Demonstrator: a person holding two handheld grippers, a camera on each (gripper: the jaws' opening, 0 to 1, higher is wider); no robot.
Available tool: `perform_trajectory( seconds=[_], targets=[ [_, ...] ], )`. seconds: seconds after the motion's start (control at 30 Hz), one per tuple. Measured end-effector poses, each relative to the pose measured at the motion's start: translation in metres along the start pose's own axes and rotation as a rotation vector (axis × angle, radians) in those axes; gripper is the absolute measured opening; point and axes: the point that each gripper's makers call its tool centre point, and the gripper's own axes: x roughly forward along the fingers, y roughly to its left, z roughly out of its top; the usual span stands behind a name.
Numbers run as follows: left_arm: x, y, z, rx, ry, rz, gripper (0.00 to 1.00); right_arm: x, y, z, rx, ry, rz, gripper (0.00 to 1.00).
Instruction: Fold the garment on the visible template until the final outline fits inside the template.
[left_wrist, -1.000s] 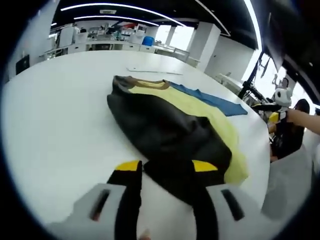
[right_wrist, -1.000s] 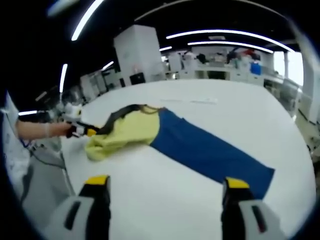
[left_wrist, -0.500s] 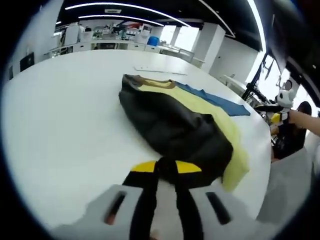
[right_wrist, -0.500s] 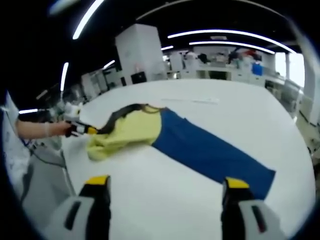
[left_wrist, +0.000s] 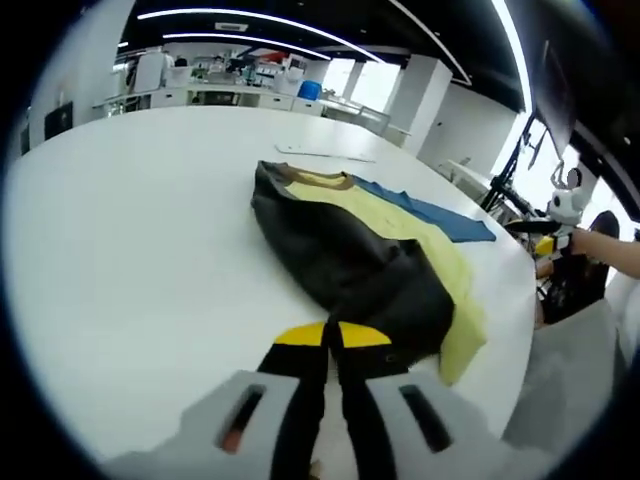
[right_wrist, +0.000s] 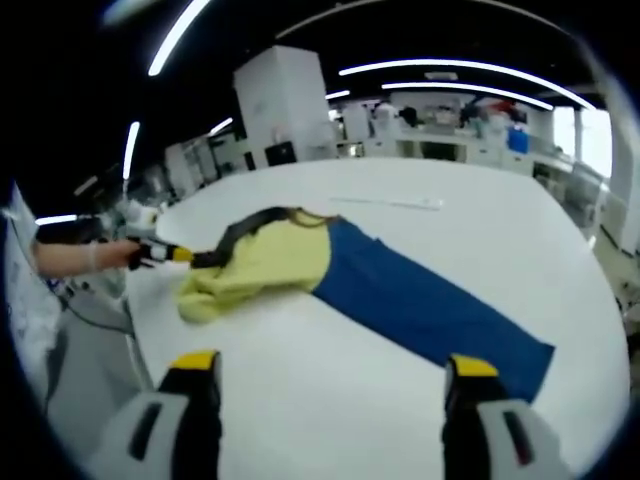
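garment (left_wrist: 370, 255): lies on white table (left_wrist: 130, 230), colour-blocked yellow, blue and dark; dark panel nearest in left gripper view, blue panel nearest in right gripper view (right_wrist: 425, 305)
progress: early, judged. Garment partly bunched at yellow/dark end, blue part spread flat and long; no tidy folded outline yet
template: none clearly made out on the table; thin pale strip (right_wrist: 395, 202) beyond the garment, nature unclear, so fit cannot be judged
left to do: further folds, blue length brought in, final outline checked against template
left gripper (left_wrist: 332, 334): yellow-tipped jaws pressed together, pinching the near dark edge of the garment, low over the table
left gripper seen from right gripper view (right_wrist: 165, 254): at far-left end of garment, held by a hand (right_wrist: 105, 257), dark fabric trailing from its tip
right gripper (right_wrist: 325, 367): jaws spread wide, nothing between them, held above bare table just short of the blue panel's near edge, aimed across the garment
right gripper in left gripper view (left_wrist: 548, 238): at far right, well apart from the fabric
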Motion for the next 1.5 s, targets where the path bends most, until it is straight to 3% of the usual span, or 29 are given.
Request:
perform_trajectory(
  seconds=[0.2,0.37,0.53,0.63,0.9,1.03,1.23,1.33,1.5],
  targets=[
    [-0.039,0.033,0.015,-0.003,-0.021,0.055,0.0,-0.005,0.009,0.009,-0.012,-0.019,-0.016,0.94],
    [-0.075,0.075,0.03,-0.031,-0.05,0.108,0.0,-0.004,0.024,0.014,-0.035,-0.007,-0.029,0.96],
    [-0.103,0.115,0.038,-0.054,-0.06,0.164,0.0,0.001,0.044,0.027,-0.003,-0.041,-0.049,0.96],
    [-0.113,0.142,0.043,-0.063,-0.072,0.195,0.0,0.008,0.054,0.026,-0.003,-0.034,-0.044,0.96],
    [-0.118,0.199,0.046,-0.119,-0.102,0.245,0.0,0.018,0.088,0.023,-0.01,-0.028,-0.062,0.96],
    [-0.113,0.221,0.049,-0.132,-0.125,0.263,0.0,0.018,0.091,0.014,-0.011,-0.005,-0.076,0.97],
    [-0.112,0.23,0.051,-0.154,-0.141,0.283,0.0,0.013,0.09,0.003,0.009,0.024,-0.093,0.97],
    [-0.116,0.239,0.05,-0.154,-0.136,0.331,0.0,0.013,0.088,0.0,0.008,0.035,-0.1,0.96],
    [-0.124,0.272,0.043,-0.182,-0.129,0.427,0.0,0.02,0.088,0.002,0.021,0.034,-0.099,0.96]
  ],
)
